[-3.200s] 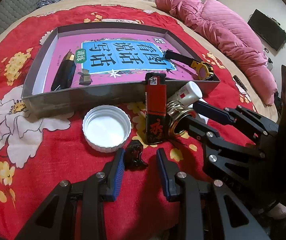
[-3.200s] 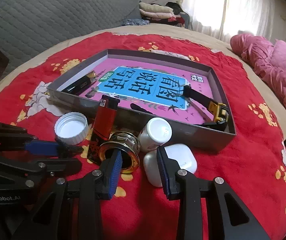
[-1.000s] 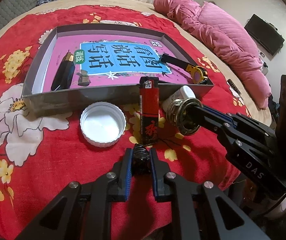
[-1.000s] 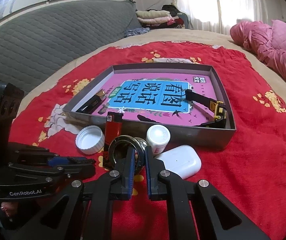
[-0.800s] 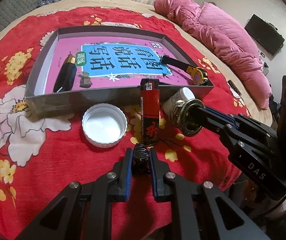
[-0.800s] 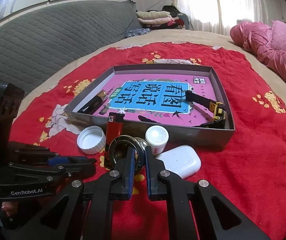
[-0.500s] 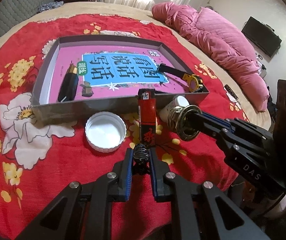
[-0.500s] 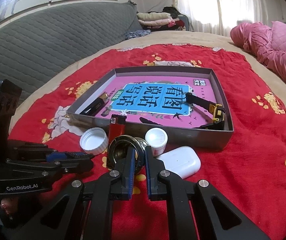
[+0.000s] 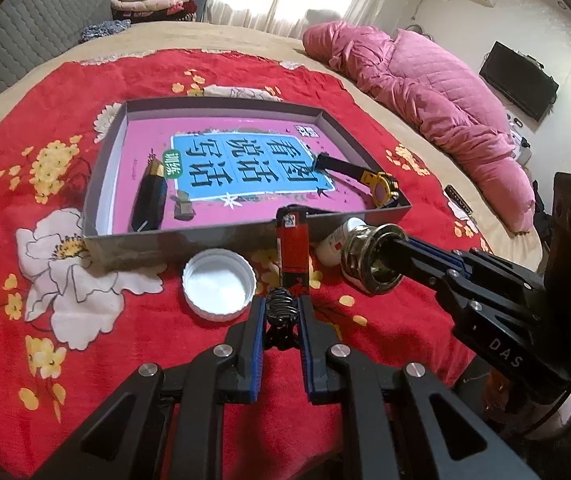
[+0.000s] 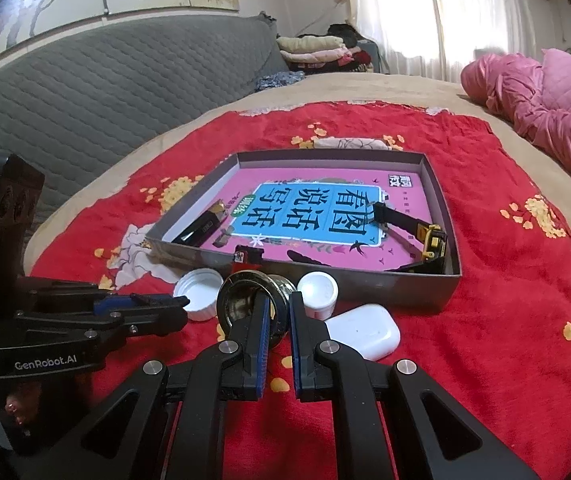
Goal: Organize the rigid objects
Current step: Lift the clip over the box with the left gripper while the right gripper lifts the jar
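We are in the carrying step: both tools are loaded and the shallow grey cardboard tray [image 9: 221, 238] with the pink-and-blue printed floor lies straight ahead of us. Our left gripper [image 9: 282, 312] is clenched on a small black coiled-wire clip [image 9: 281, 307], pinched between the blue pads near their tips. Our right gripper [image 10: 277, 306] grips the wall of a brass-coloured ribbed metal ring [image 10: 252, 299], one finger inside its bore and one outside, so the ring hangs off the fingertips with its opening turned back toward the camera.

The next move, as we judge it, calls for bringing each piece forward over the tray's near wall and opening the jaws over a bare patch of floor. The red plastic lighter [image 9: 293, 249] leans against that wall just ahead of the left tips, so the left tool needs height to pass it.

Ahead and left of the left tool sits a white plastic screw cap [image 9: 219, 290], open side up. Just beyond the right tool are a white pill bottle [image 10: 318, 289] and a white glossy earbud case [image 10: 364, 332]. These wait outside the tray. Inside it already lie a black lighter [image 9: 150, 204] and a black-and-yellow strap [image 10: 413, 227].
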The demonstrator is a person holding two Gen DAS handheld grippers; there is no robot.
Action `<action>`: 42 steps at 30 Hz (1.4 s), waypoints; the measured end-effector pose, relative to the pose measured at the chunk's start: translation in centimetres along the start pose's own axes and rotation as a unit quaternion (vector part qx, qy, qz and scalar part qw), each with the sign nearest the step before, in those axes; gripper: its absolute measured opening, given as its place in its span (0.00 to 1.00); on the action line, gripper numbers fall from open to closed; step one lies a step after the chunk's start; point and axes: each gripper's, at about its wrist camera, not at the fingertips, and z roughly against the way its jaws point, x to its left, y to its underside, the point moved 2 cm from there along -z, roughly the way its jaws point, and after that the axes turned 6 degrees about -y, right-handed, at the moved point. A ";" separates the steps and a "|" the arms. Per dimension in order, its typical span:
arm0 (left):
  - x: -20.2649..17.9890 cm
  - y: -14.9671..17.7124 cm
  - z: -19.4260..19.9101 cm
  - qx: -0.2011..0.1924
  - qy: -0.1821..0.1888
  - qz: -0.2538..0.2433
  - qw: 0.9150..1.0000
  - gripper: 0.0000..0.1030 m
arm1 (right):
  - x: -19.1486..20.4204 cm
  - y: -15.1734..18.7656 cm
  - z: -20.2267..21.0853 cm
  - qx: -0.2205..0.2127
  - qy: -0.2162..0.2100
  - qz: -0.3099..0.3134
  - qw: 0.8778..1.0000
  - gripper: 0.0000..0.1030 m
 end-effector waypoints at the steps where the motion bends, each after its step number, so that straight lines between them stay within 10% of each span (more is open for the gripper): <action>1: 0.0 0.0 0.1 -0.002 -0.001 0.001 1.000 0.15 | 0.0 -0.1 0.1 -0.002 0.000 -0.001 1.000 0.09; 42: 2.0 -4.0 -0.5 -0.071 -0.050 0.023 0.996 0.15 | -3.4 -2.0 1.2 -0.048 0.001 -0.083 0.995 0.09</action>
